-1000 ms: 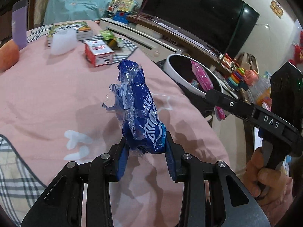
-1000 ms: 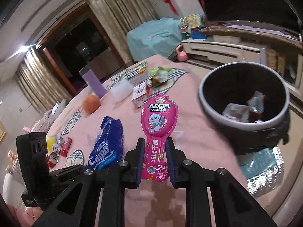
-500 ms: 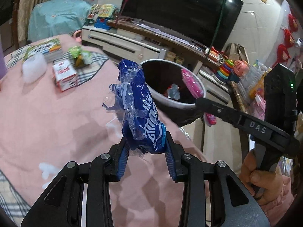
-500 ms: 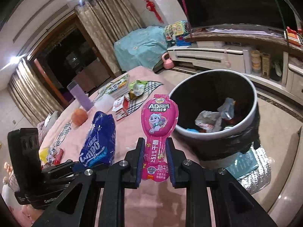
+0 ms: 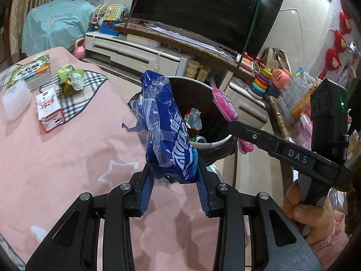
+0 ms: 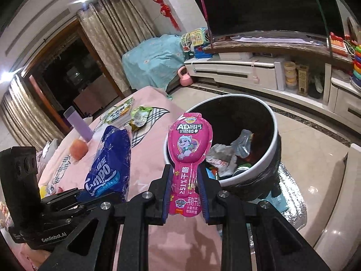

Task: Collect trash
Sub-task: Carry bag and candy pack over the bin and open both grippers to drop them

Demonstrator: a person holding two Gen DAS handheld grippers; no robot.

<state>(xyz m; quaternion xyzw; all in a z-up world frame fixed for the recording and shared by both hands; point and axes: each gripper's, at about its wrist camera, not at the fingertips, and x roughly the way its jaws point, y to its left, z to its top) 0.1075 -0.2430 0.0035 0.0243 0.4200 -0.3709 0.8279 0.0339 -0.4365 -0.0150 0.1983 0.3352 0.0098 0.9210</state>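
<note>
Blue tissue wrapper [image 5: 167, 133] clamped in my left gripper [image 5: 173, 189], sticking up ahead of it. Right gripper [image 6: 184, 192] pinches the pink snack pack [image 6: 188, 155] upright. Trash bin [image 6: 274, 135] sits just ahead-right of it, litter inside.

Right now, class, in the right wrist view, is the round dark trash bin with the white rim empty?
No: the round dark trash bin with the white rim already holds crumpled wrappers at its bottom.

Both tongs [image 5: 173, 180] [image 6: 183, 178] and wrappers now nearer the bin [image 6: 274, 135]
</note>
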